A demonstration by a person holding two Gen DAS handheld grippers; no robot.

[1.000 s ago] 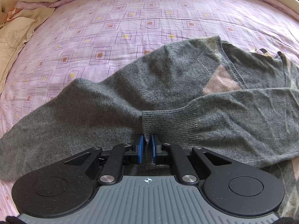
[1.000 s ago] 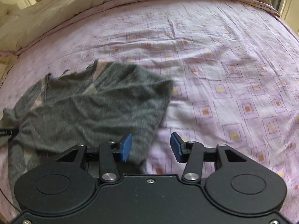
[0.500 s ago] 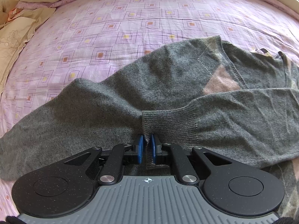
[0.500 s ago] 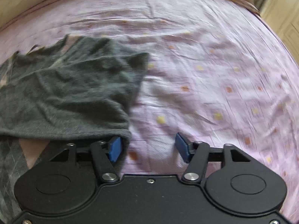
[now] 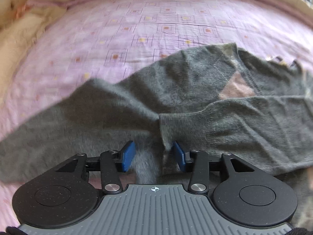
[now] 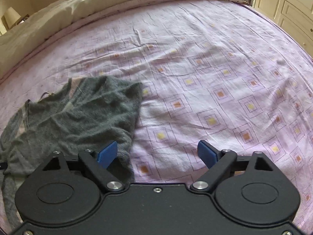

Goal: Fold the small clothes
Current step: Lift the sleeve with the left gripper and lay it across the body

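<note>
A grey knit sweater [image 5: 176,90] with a pink diamond patch [image 5: 236,88] lies on the bed. One sleeve is folded across its body, and the ribbed cuff [image 5: 168,125] ends just ahead of my left gripper [image 5: 154,154]. That gripper is open, its blue pads apart, with the cuff's corner hanging loose between them. In the right wrist view the sweater [image 6: 74,117] lies at the left. My right gripper [image 6: 156,152] is wide open over the sheet beside the sweater's right edge, and its left pad [image 6: 107,152] is over the knit.
A pink bedsheet [image 6: 215,78] with small square prints covers the bed. Cream bedding [image 5: 21,25] is bunched along the far and left edges. A cream cupboard [image 6: 293,5] stands beyond the bed at the right.
My left gripper has opened and let go of the sleeve cuff, and its view has shifted with blur. My right gripper has opened wider and swung, so the sweater sits further left and back.
</note>
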